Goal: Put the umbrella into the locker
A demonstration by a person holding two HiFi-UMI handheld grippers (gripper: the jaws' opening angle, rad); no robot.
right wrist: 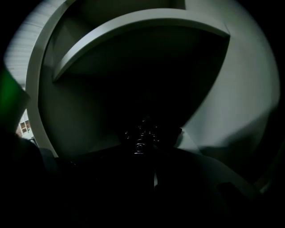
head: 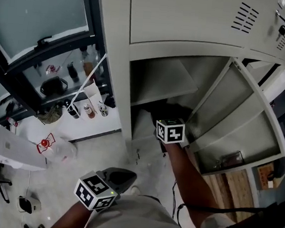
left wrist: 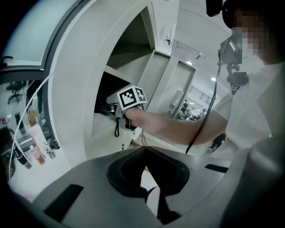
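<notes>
Nearest our body the left tool (left wrist: 144, 151) hangs idle, its jaws pressed together at the tips with nothing between them; it is well behind the work and plays no part for now. Ahead of it our right forearm (left wrist: 169, 127) stretches out nearly straight, wrist level, carrying the right tool (head: 171, 130) through the opening of the locker (head: 112, 59) into the lower compartment. That tool's jaws are closed to a thin slit, and they seem to pinch the umbrella (right wrist: 142, 133), a dark folded bundle that glints just beyond the tips; its strap (left wrist: 116, 129) dangles below the tool. The umbrella's long axis appears to run straight on from the jaws, pointing deeper into the compartment, so the right hand is plainly the nearer one. Above the tool runs a shelf (right wrist: 133, 26); to its right stands the side wall (right wrist: 240, 98), and outside, on that side, the swung-open door (head: 240, 124). Whether the umbrella rests on the compartment floor we cannot tell; it is too dark.
</notes>
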